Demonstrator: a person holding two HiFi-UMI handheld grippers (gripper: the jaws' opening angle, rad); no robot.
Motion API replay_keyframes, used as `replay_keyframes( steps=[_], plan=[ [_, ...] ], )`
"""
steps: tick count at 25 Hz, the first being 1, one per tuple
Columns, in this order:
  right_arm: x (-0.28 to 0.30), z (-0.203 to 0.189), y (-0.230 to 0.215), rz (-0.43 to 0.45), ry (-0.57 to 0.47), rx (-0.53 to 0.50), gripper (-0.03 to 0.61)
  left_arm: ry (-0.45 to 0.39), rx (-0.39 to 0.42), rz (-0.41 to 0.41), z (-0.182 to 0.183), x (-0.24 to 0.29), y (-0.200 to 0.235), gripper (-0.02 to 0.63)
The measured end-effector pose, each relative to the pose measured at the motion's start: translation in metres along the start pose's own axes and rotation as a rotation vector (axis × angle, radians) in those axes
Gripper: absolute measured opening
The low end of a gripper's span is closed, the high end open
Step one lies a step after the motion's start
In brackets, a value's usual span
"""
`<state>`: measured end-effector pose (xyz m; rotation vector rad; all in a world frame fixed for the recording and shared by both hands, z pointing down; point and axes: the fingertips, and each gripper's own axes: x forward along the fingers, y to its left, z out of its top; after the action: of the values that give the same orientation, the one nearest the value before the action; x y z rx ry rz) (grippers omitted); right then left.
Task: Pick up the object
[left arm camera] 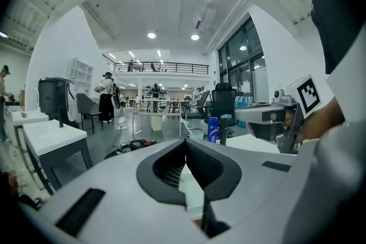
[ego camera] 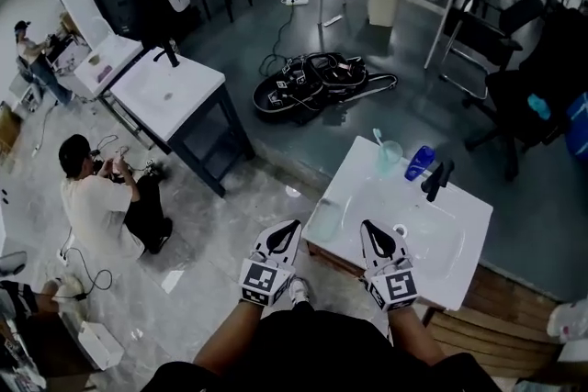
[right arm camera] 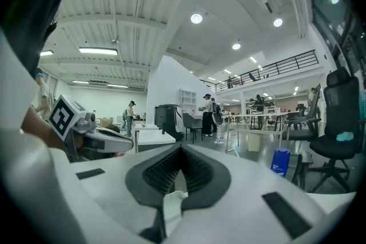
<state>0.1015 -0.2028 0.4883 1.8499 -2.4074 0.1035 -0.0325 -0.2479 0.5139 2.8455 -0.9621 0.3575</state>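
Note:
A white washbasin (ego camera: 450,262) stands in front of me. At its back are a pale green cup (ego camera: 390,157) with a toothbrush in it, a blue bottle (ego camera: 419,162) and a black tap (ego camera: 436,179). My left gripper (ego camera: 292,226) hovers at the basin's near left corner, shut and empty. My right gripper (ego camera: 367,226) hangs over the near rim, jaws together with nothing in them. In the left gripper view the shut left gripper (left arm camera: 186,143) points towards the blue bottle (left arm camera: 213,128). The right gripper view shows the right gripper (right arm camera: 182,148) and the bottle (right arm camera: 280,161) to its right.
A pale translucent item (ego camera: 323,220) sits on the basin's near left edge. A second white basin unit (ego camera: 170,92) stands to the left, and a person (ego camera: 101,202) crouches beside it. Cables and bags (ego camera: 317,80) lie on the floor beyond. Office chairs (ego camera: 514,78) are at the right.

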Motion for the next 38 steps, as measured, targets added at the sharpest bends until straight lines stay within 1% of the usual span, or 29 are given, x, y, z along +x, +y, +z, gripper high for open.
replay_keyframes(
  steps=[4, 7, 11, 12, 16, 19, 22, 24, 28, 33, 34, 36, 38],
  plan=[
    [0.013, 0.001, -0.009, -0.062, 0.003, 0.006, 0.018, -0.008, 0.017, -0.049, 0.006, 0.018, 0.015, 0.019],
    [0.017, -0.002, -0.017, -0.108, 0.007, 0.012, 0.018, -0.011, 0.03, -0.069, 0.009, 0.029, 0.028, 0.019],
    [0.019, -0.002, -0.016, -0.156, 0.026, -0.063, 0.018, -0.029, 0.043, -0.11, 0.02, 0.04, 0.035, 0.02],
    [0.02, -0.003, -0.016, -0.163, 0.031, -0.067, 0.018, -0.03, 0.052, -0.12, 0.021, 0.043, 0.035, 0.02],
    [0.023, -0.009, -0.018, -0.176, 0.031, -0.002, 0.018, -0.031, 0.058, -0.139, 0.023, 0.051, 0.034, 0.02],
    [0.026, -0.009, -0.023, -0.158, 0.039, 0.0, 0.018, -0.02, 0.049, -0.132, 0.02, 0.057, 0.033, 0.02],
    [0.026, -0.008, -0.022, -0.109, 0.062, -0.05, 0.018, -0.004, 0.022, -0.117, 0.012, 0.06, 0.03, 0.02],
    [0.026, -0.011, -0.023, -0.09, 0.074, -0.065, 0.018, 0.009, 0.013, -0.118, 0.006, 0.063, 0.024, 0.02],
    [0.025, -0.016, -0.028, -0.073, 0.089, -0.049, 0.018, 0.026, 0.004, -0.11, -0.005, 0.07, 0.015, 0.02],
    [0.017, -0.039, -0.032, -0.02, 0.138, -0.048, 0.018, 0.038, -0.02, -0.068, -0.025, 0.077, 0.0, 0.022],
    [0.016, -0.042, -0.032, -0.015, 0.146, -0.044, 0.018, 0.044, -0.024, -0.066, -0.029, 0.079, -0.002, 0.046],
    [0.014, -0.051, -0.033, -0.008, 0.163, -0.027, 0.018, 0.071, -0.032, -0.057, -0.039, 0.08, -0.007, 0.234],
    [0.011, -0.061, -0.033, -0.002, 0.186, -0.008, 0.018, 0.1, -0.039, -0.02, -0.053, 0.081, -0.009, 0.298]
  ],
)
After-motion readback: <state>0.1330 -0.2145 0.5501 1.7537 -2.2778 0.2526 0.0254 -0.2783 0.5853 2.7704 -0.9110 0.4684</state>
